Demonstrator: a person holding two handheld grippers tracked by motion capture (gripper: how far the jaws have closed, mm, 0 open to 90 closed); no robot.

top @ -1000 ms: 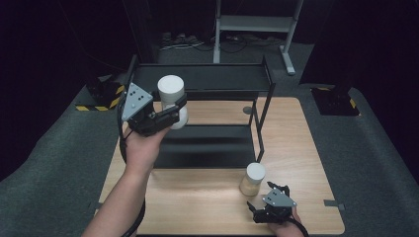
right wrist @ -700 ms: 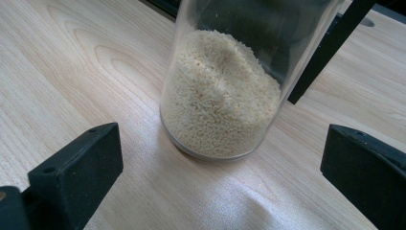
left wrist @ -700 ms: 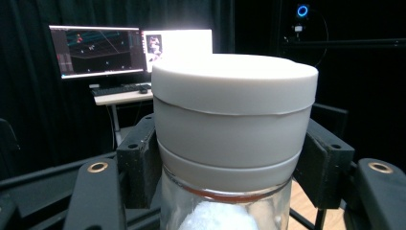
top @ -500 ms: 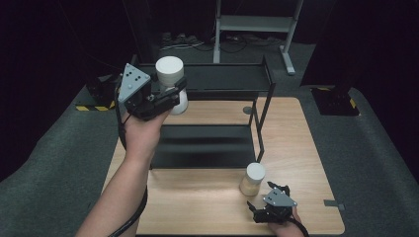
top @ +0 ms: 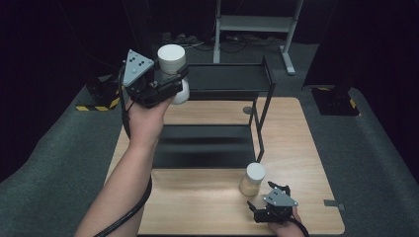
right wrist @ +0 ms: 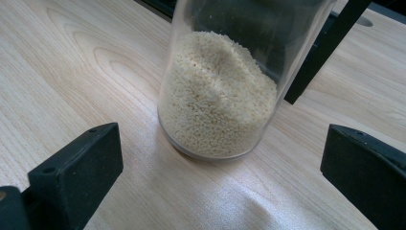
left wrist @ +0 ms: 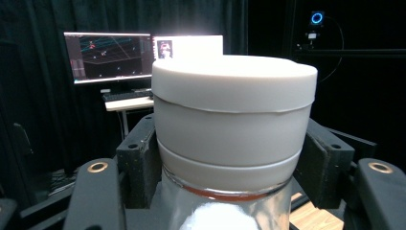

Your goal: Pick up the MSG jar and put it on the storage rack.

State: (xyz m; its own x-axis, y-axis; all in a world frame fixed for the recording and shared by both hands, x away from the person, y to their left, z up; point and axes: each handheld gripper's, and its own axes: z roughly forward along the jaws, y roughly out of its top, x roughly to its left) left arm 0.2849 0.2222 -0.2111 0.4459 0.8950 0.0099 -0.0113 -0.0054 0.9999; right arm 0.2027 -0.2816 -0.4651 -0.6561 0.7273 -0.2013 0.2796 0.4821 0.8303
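Observation:
My left gripper (top: 174, 85) is shut on a glass jar with a white lid (top: 171, 58) and holds it upright in the air over the left end of the black shelf rack (top: 212, 145). In the left gripper view the jar (left wrist: 234, 120) stands between the two black jaws, which press on its sides below the lid. A second jar (top: 253, 178), white-lidded and part full of pale grains, stands on the wooden table (top: 301, 148) near its front right. My right gripper (top: 267, 203) rests open just in front of it. In the right gripper view this grain jar (right wrist: 218, 91) stands beyond the wide-apart jaws, untouched.
The black two-level rack has thin posts (top: 259, 128) close behind the grain jar. A metal stand (top: 257, 22) is on the floor beyond the table. Two lit monitors (left wrist: 107, 57) on a desk show behind the held jar.
My left hand has lifted the white-lidded jar higher and carried it farther back over the rack. The right gripper and the grain jar have stayed put.

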